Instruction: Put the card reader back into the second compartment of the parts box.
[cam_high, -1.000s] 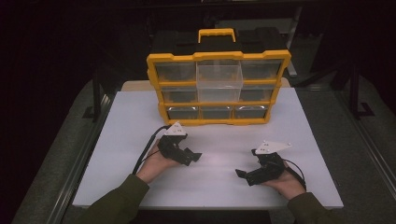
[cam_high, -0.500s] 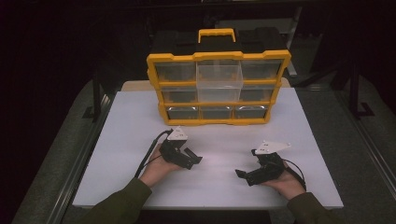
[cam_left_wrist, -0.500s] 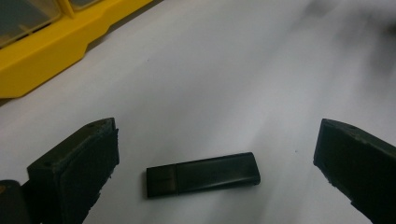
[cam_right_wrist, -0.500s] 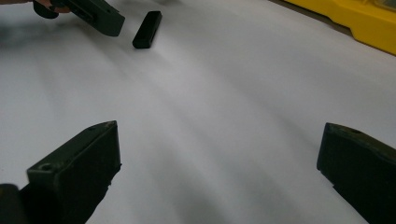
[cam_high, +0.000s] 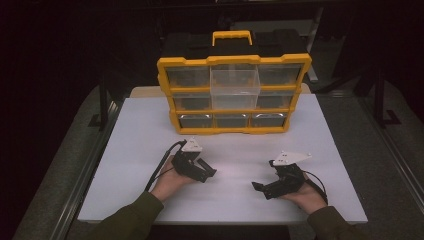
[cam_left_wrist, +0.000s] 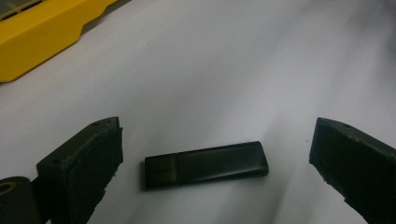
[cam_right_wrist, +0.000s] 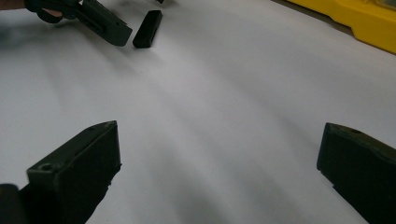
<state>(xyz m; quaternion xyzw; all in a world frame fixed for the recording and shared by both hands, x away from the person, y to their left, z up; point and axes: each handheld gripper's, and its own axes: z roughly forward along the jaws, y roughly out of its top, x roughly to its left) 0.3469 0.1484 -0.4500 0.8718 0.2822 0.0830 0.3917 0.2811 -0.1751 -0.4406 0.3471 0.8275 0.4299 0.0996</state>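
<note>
Two grippers, one memory stick, one drawer cabinet on a white table.

One black memory stick (cam_left_wrist: 206, 164) lies flat on the white table (cam_high: 140, 130), between the spread jaws of the left gripper (cam_left_wrist: 215, 163) and touching neither. The left gripper view gives this detail; in the high view the stick cannot be made out beside the left gripper (cam_high: 200, 170). The right gripper (cam_right_wrist: 219, 172) has its jaws wide apart over bare table, holding nothing, well apart from the stick. One yellow drawer cabinet (cam_high: 233, 95) stands upright at the far side; the high view counts nine drawers, while both gripper views catch just a yellow edge.
</note>
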